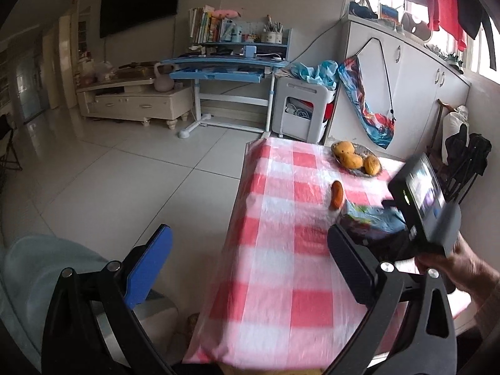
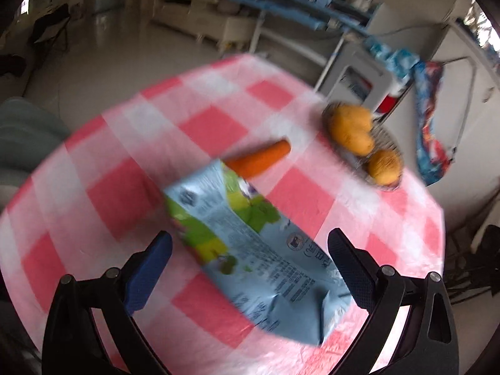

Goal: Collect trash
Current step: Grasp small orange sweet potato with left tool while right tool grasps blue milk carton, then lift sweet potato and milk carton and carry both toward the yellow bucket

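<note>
Right wrist view: a flattened carton (image 2: 250,250) is framed between wide-spread jaws on the checked tablecloth (image 2: 93,156).

The carton is seen lying on the table, its near end between the fingers of the right gripper (image 2: 250,268), which is held wide and grips nothing; contact cannot be confirmed through the blur. A carrot (image 2: 259,159) lies just beside the carton's far end and could be knocked or caught if the close is made too deep. The thin, crumpled carton may slide on the slick cloth. The left gripper (image 1: 250,265) is likewise wide and empty, held off the table's edge.
</note>
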Action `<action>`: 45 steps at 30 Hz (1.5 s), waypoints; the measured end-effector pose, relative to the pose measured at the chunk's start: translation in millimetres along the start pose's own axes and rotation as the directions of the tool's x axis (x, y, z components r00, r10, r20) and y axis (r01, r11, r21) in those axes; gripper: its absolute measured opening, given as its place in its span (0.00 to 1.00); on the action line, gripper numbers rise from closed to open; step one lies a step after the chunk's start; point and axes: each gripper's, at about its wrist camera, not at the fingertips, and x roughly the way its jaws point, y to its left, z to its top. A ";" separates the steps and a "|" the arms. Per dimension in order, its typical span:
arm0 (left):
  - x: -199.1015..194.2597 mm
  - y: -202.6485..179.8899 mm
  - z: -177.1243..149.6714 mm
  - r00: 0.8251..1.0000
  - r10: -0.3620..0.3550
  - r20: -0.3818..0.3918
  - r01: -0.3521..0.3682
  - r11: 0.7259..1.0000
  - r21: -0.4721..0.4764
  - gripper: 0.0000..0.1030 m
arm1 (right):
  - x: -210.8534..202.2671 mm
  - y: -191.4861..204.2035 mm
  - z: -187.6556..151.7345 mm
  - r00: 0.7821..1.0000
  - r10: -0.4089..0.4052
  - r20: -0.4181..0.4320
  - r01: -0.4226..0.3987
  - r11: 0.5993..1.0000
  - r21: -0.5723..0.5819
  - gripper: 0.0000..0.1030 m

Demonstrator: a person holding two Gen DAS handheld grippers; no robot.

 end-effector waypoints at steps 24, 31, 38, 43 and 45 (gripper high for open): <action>235.4 -195.7 26.8 0.978 -0.005 -0.207 0.085 0.921 0.379 0.75 | -47.1 -11.3 -81.1 0.985 0.145 -0.097 -0.131 0.982 0.138 0.46; 242.4 -190.1 22.6 0.954 -0.116 -0.277 0.202 0.930 0.307 0.14 | -43.7 -19.7 -79.2 0.985 0.153 -0.077 -0.141 0.979 0.149 0.36; 189.2 -158.2 23.1 0.968 -0.135 -0.213 0.189 0.947 0.260 0.12 | -58.0 -26.6 -73.5 0.980 0.200 0.000 -0.195 0.956 0.220 0.35; 132.8 -127.9 15.1 0.978 -0.140 -0.153 0.173 0.957 0.231 0.12 | -76.2 -27.4 -69.9 0.977 0.198 0.084 -0.213 0.936 0.280 0.36; 108.8 -118.5 9.5 0.981 -0.147 -0.126 0.172 0.959 0.224 0.12 | -86.0 -23.4 -70.6 0.974 0.189 0.122 -0.217 0.929 0.298 0.36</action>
